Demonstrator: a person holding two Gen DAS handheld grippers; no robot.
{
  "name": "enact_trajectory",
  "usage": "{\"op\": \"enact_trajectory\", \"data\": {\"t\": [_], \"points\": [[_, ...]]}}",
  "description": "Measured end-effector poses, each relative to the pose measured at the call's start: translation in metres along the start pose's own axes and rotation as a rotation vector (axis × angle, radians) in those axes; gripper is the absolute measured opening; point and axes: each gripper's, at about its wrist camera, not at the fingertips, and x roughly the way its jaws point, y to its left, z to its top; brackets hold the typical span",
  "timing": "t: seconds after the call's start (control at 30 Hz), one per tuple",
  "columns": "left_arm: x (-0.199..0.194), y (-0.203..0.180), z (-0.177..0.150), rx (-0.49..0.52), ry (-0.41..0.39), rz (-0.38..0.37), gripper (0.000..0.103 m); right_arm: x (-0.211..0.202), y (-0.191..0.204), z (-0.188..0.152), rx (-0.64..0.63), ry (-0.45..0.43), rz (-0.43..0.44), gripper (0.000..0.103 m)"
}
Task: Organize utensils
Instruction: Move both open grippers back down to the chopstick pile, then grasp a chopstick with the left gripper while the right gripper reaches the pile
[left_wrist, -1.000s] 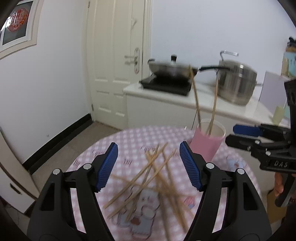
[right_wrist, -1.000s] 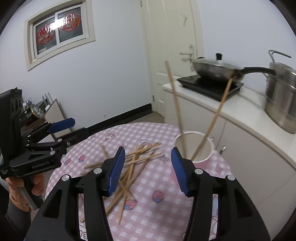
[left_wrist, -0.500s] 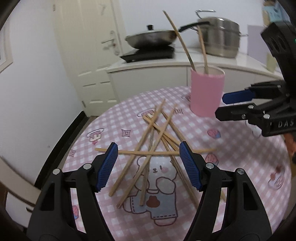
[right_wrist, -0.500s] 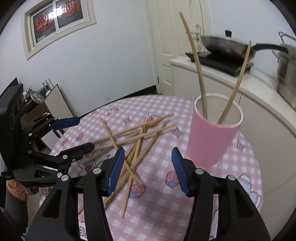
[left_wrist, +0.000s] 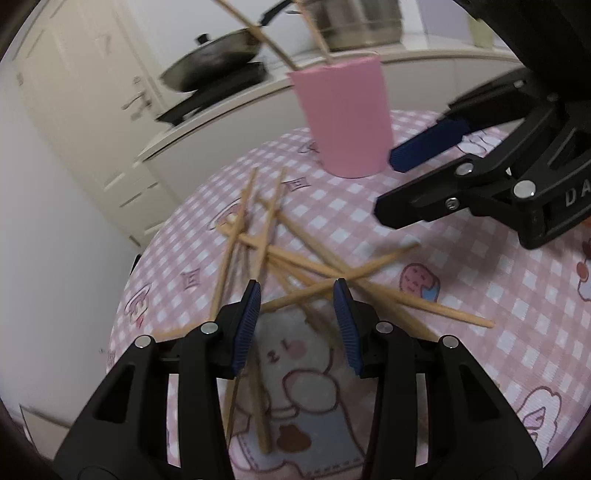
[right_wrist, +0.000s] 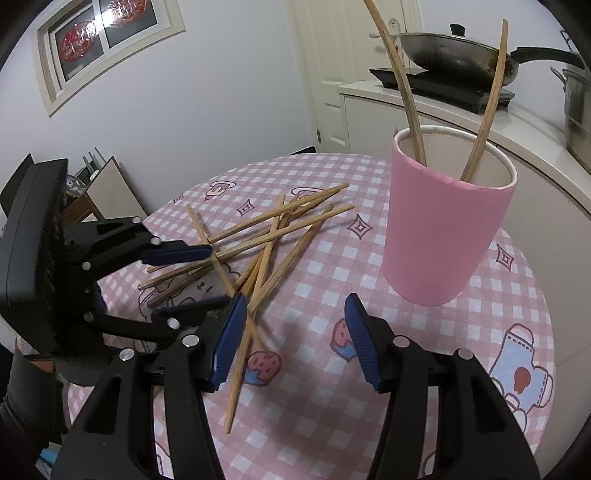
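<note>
Several wooden chopsticks lie crossed in a pile on the round table's pink checked cloth. A pink cup stands behind the pile with two chopsticks leaning in it. My left gripper hangs low over the pile, its jaws closing. Chopsticks cross the gap, and the pads are not pressing on them. My right gripper is open in front of the cup, with bare cloth between its fingers and one chopstick end beside its left pad.
A white counter behind the table carries a lidded wok on a black hob and a steel pot. A white door and a window are in the walls. Boards lean at the left wall.
Both grippers have sunk toward the table. The left one has rolled and narrowed its jaws over the chopstick pile. The right one has come closer to the pink cup.
</note>
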Motion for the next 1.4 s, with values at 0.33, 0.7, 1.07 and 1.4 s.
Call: {"op": "enact_trajectory", "data": {"t": [0.33, 0.7, 1.07, 1.4], "points": [[0.023, -0.006, 0.016, 0.061, 0.046, -0.03, 0.031, -0.002, -0.008, -0.002, 0.014, -0.001, 0.007, 0.054], [0.023, 0.004, 0.02, -0.038, 0.054, -0.081, 0.007, 0.001, -0.012, -0.003, 0.026, 0.006, 0.009, 0.054], [-0.02, 0.049, 0.021, -0.263, -0.082, -0.033, 0.006, 0.01, 0.002, 0.007, 0.052, -0.001, 0.037, 0.054], [-0.045, 0.07, 0.012, -0.429, -0.148, 0.067, 0.006, 0.045, 0.013, 0.024, 0.186, -0.015, -0.007, 0.054]]}}
